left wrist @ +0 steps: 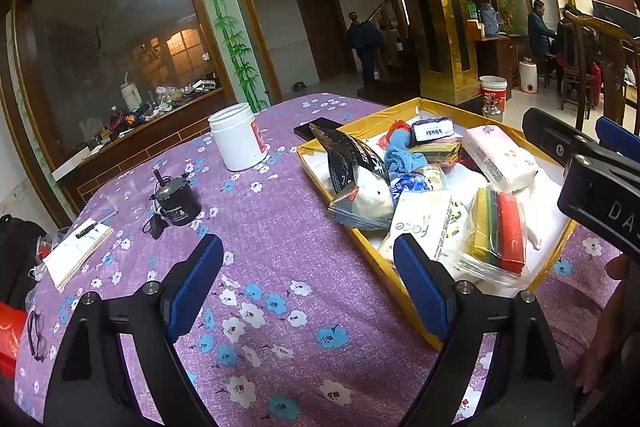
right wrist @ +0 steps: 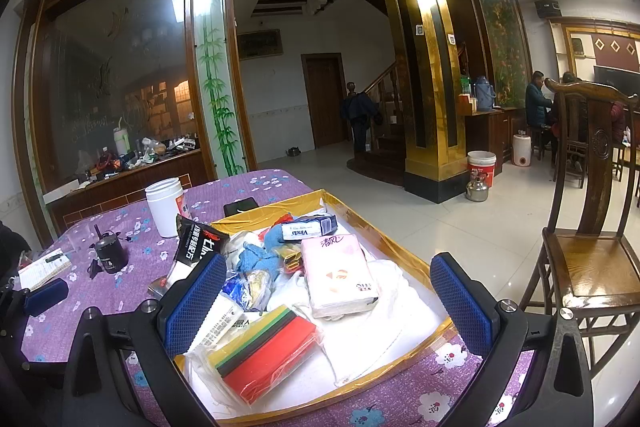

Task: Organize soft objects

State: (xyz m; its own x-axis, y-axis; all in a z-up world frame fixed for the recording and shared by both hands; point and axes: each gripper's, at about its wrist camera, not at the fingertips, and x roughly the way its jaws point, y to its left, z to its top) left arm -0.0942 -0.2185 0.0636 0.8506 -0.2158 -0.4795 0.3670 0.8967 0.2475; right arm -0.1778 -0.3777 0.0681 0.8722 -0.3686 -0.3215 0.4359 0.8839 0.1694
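- On the tabletop (left wrist: 288, 251), under a purple flowered cloth, a gold-rimmed tray (right wrist: 404, 251) holds the soft goods in a heap; whatever sits beneath the top layer is hidden.
- Left hand-held gripper (left wrist: 308, 283): jaws spread wide and empty, hovering over bare cloth, with the tray just to its right.
- Right hand-held gripper (right wrist: 328, 303): jaws likewise wide apart and empty, poised above the tray's near half.
- Between its fingers lie a bagged stack of coloured sponges (right wrist: 268, 351) and, farther in, a pink tissue pack (right wrist: 338, 279).
- A blue cloth (right wrist: 256, 259) and a Vinda tissue pack (right wrist: 306, 227) lie deeper in the tray.
- A white jar (left wrist: 238, 137) and a small black motor (left wrist: 176, 201) stand apart on the cloth.
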